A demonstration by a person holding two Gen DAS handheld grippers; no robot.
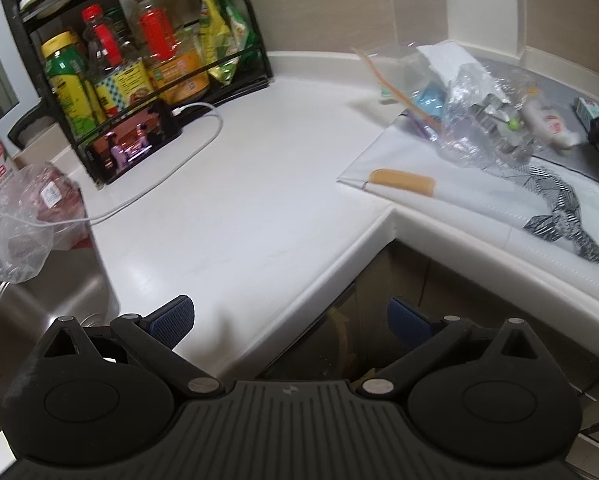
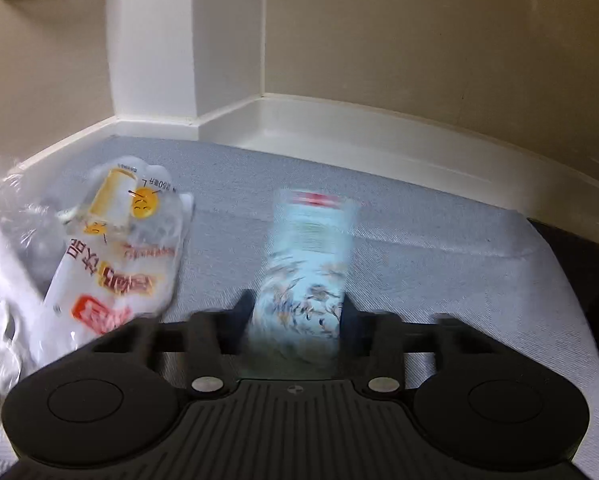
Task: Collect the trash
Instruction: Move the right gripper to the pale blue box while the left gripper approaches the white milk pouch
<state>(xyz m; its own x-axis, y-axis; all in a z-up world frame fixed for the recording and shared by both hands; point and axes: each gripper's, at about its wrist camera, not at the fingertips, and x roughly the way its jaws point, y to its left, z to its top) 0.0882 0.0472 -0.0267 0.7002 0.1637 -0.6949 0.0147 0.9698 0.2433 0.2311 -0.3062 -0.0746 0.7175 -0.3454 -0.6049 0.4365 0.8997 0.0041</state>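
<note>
My left gripper (image 1: 289, 322) is open and empty, hovering over the white counter's (image 1: 235, 184) front corner. A clear zip bag (image 1: 471, 108) holding crumpled plastic and wrappers lies on the grey mat (image 1: 511, 196) at the right. In the right wrist view, my right gripper (image 2: 297, 312) is shut on a pale blue patterned carton (image 2: 307, 264), blurred by motion, held above the grey mat (image 2: 439, 280). That carton also shows in the left wrist view (image 1: 589, 110) at the far right. A white drink pouch with yellow smiley faces (image 2: 119, 256) lies to the left, beside crumpled clear plastic (image 2: 3, 280).
A black rack (image 1: 147, 80) of bottles and packets stands at the back left, with a phone (image 1: 133, 144) on a white cable (image 1: 179, 164) leaning on it. A plastic bag with a red packet (image 1: 31, 216) sits by the sink (image 1: 47, 304). A tan strip (image 1: 401, 180) lies on the mat.
</note>
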